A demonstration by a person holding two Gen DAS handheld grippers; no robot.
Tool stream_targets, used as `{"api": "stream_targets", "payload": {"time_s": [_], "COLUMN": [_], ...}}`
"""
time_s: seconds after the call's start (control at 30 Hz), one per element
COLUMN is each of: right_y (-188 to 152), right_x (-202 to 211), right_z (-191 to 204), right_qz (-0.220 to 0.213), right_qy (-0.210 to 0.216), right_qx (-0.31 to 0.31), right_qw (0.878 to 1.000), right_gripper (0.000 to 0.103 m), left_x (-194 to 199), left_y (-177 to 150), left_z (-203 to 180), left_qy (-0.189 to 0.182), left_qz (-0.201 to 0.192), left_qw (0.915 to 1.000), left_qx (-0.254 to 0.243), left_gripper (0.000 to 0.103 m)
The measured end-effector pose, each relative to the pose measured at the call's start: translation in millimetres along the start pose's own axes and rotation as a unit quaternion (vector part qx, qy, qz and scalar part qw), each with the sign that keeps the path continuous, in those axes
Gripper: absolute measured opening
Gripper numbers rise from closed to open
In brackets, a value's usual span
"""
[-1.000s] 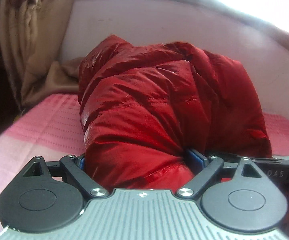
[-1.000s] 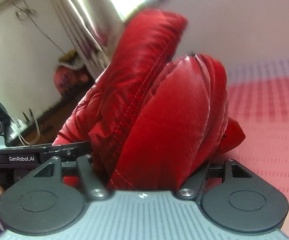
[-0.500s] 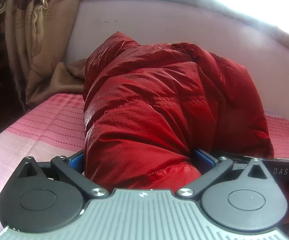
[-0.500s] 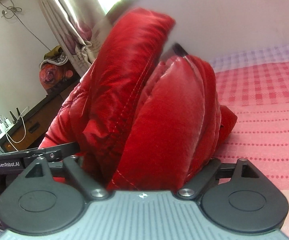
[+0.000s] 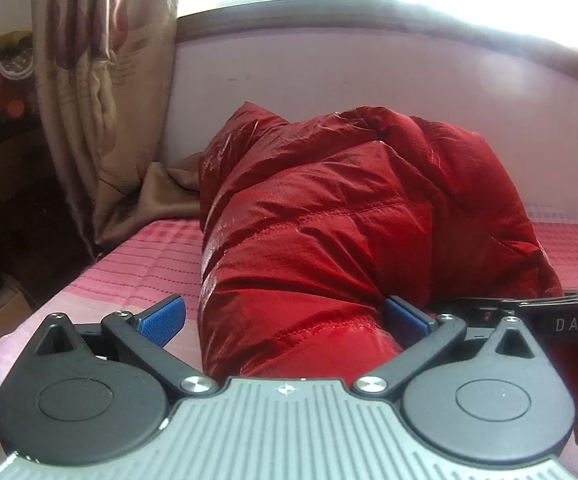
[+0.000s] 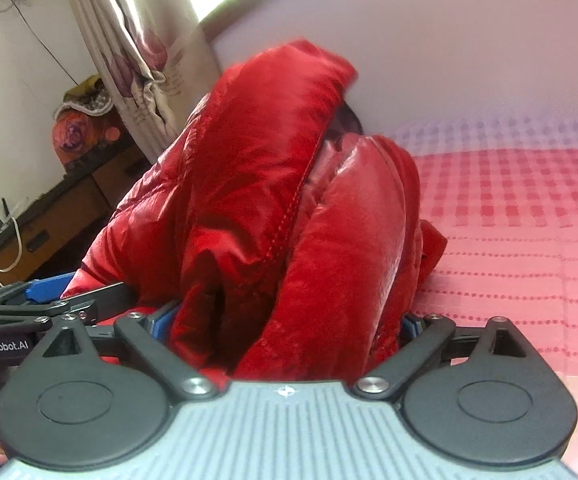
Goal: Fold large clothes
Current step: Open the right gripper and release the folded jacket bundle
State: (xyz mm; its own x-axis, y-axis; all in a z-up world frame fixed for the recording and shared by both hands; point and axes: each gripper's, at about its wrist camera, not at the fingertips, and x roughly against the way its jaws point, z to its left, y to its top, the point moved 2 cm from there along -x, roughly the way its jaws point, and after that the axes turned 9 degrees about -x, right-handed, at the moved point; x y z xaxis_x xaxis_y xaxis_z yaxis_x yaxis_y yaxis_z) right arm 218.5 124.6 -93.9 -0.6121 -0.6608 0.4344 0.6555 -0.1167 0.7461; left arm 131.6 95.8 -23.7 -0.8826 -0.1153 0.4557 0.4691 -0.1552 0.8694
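Note:
A bulky, shiny red puffer jacket (image 5: 329,224) lies bunched on a pink checked bed (image 5: 137,264). My left gripper (image 5: 285,316) is open: its left blue pad (image 5: 161,318) stands clear of the fabric and the right pad (image 5: 405,314) touches it, with the jacket's near edge between them. In the right wrist view the jacket (image 6: 273,208) stands folded up in thick layers. My right gripper (image 6: 285,320) has its blue pads pressed against both sides of the bundle. The left gripper (image 6: 45,292) shows at the left of that view.
A beige curtain (image 5: 101,92) hangs at the bed's left end and drapes onto it. A pale wall (image 5: 369,76) under a bright window backs the bed. A dark cabinet (image 6: 49,216) with cables stands left. The bed (image 6: 509,240) stretches right of the jacket.
My left gripper has opened: its left pad now stands clear of the jacket. Both grippers have drawn back and lowered a little, and the jacket bundle has settled lower on the bed.

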Motion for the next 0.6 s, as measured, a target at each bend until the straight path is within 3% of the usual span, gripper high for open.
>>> {"api": "stream_targets", "payload": {"time_s": [0.6], "right_y": [-16], "right_x": [51], "right_z": [37], "right_qz": [-0.047], "right_qy": [-0.077], "right_qx": [0.064], "right_qw": [0.994], "right_gripper": [0.101], "left_x": [37], "left_y": [-1], "left_z": [-8], "left_qy": [0.028], "left_qz": [0.022], "left_qw": [0.9993], "left_qx": [0.010], "left_gripper": [0.103]}}
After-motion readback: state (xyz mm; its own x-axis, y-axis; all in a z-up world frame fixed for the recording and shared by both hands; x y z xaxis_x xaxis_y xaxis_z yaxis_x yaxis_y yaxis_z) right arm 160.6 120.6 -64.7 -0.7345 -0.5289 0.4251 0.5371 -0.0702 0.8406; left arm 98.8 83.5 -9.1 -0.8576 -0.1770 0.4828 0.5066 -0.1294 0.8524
